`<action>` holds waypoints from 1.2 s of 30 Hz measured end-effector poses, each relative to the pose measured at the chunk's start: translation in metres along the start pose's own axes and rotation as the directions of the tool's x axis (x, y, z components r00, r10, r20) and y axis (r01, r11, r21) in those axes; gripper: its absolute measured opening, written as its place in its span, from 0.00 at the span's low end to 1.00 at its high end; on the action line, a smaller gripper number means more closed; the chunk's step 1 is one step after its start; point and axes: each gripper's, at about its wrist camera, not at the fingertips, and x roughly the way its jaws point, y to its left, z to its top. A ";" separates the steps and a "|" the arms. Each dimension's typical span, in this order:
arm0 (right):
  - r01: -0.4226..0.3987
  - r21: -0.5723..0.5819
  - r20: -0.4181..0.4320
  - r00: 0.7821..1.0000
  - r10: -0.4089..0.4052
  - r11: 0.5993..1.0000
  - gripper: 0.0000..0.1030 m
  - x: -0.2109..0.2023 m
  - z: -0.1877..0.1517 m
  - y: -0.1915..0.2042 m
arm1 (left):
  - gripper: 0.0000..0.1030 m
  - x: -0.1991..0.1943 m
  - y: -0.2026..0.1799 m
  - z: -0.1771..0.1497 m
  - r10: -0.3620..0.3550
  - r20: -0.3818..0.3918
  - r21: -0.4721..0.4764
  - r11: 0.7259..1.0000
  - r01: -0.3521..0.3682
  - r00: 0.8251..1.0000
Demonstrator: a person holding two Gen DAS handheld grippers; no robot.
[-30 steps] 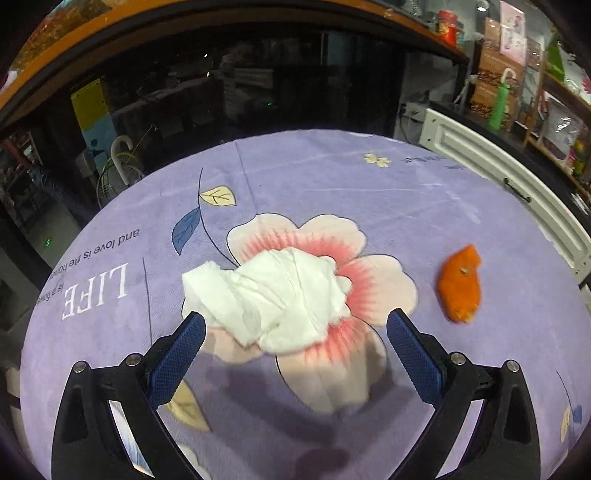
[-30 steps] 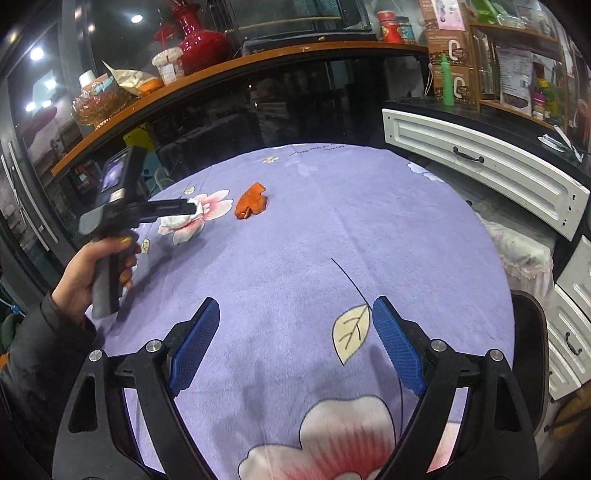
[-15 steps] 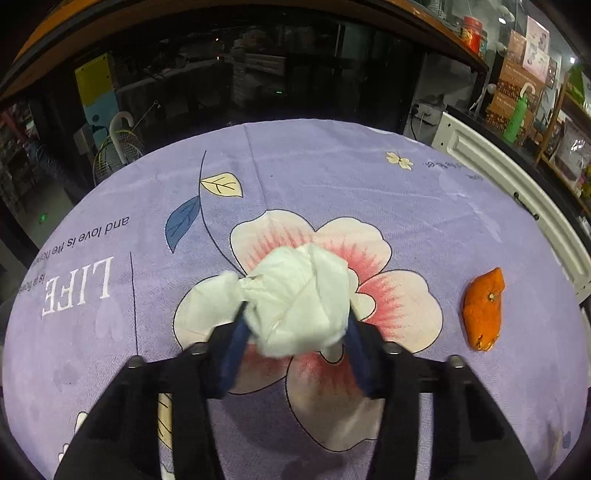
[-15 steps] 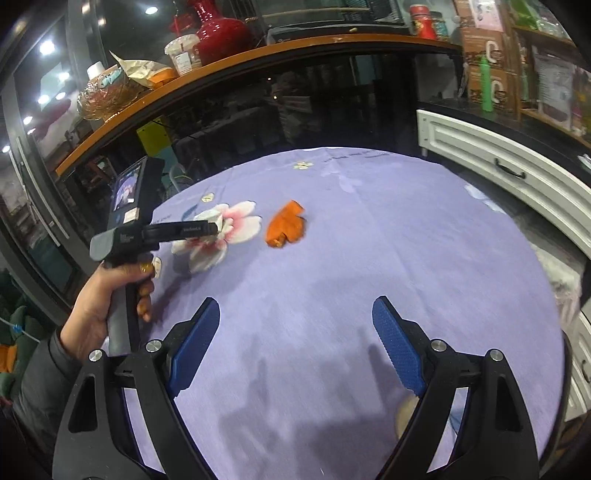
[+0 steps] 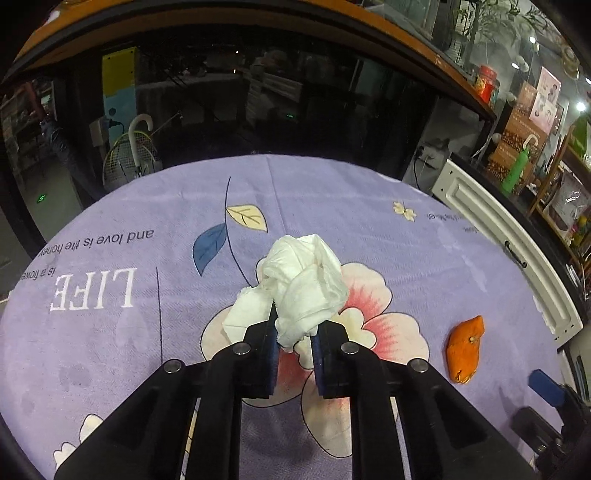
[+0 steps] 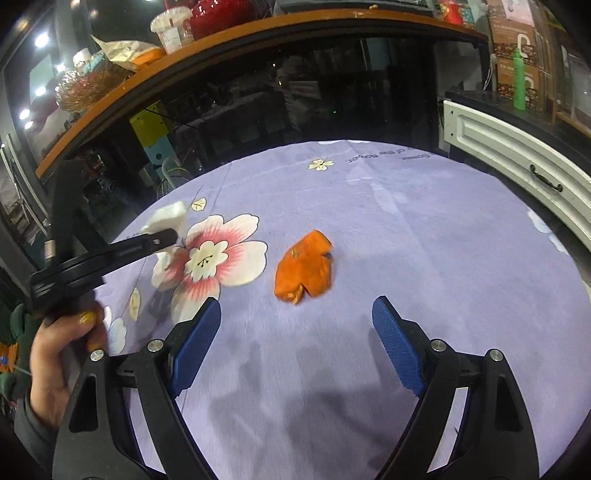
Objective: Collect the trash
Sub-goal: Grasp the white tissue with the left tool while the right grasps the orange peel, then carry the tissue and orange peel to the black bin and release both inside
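My left gripper (image 5: 293, 332) is shut on a crumpled white tissue (image 5: 303, 280) and holds it lifted above the purple flowered tablecloth (image 5: 110, 350). The tissue also shows in the right wrist view (image 6: 168, 219), pinched in the left gripper (image 6: 166, 236). An orange peel (image 6: 304, 267) lies on the cloth just ahead of my right gripper (image 6: 295, 325), which is open and empty, a little short of the peel. The peel also shows at the right of the left wrist view (image 5: 463, 350).
A white cabinet with drawer handles (image 6: 517, 162) runs along the right side of the table. A dark glass counter with an orange ledge (image 6: 258, 33) stands behind the table. The person's hand (image 6: 55, 354) holds the left gripper at the left.
My left gripper closed on the tissue and lifted it off the cloth. My right gripper moved forward to the orange peel, still open.
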 end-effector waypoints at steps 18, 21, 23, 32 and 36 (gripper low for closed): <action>0.128 -0.141 -0.110 0.983 -0.144 0.982 0.50 0.076 0.023 0.024 | 0.15 0.002 -0.005 0.000 0.001 0.021 0.023 1.000 -0.001 1.000; 0.152 -0.169 -0.101 0.980 -0.171 0.974 0.39 0.077 0.022 0.025 | 0.15 0.002 -0.005 0.000 0.002 0.024 0.027 1.000 -0.002 1.000; 0.162 -0.174 -0.093 0.979 -0.180 0.971 0.35 0.075 0.021 0.023 | 0.15 0.001 -0.005 0.000 0.001 0.025 0.026 1.000 -0.002 1.000; 0.104 -0.078 -0.037 0.994 -0.107 0.992 0.30 0.029 0.013 0.001 | 0.14 -0.007 -0.019 -0.003 -0.022 0.047 0.057 0.998 0.019 0.999; 0.088 -0.058 -0.001 0.996 -0.088 0.994 0.30 -0.013 -0.003 -0.012 | 0.14 -0.016 -0.036 -0.007 -0.053 0.065 0.099 0.994 0.046 0.997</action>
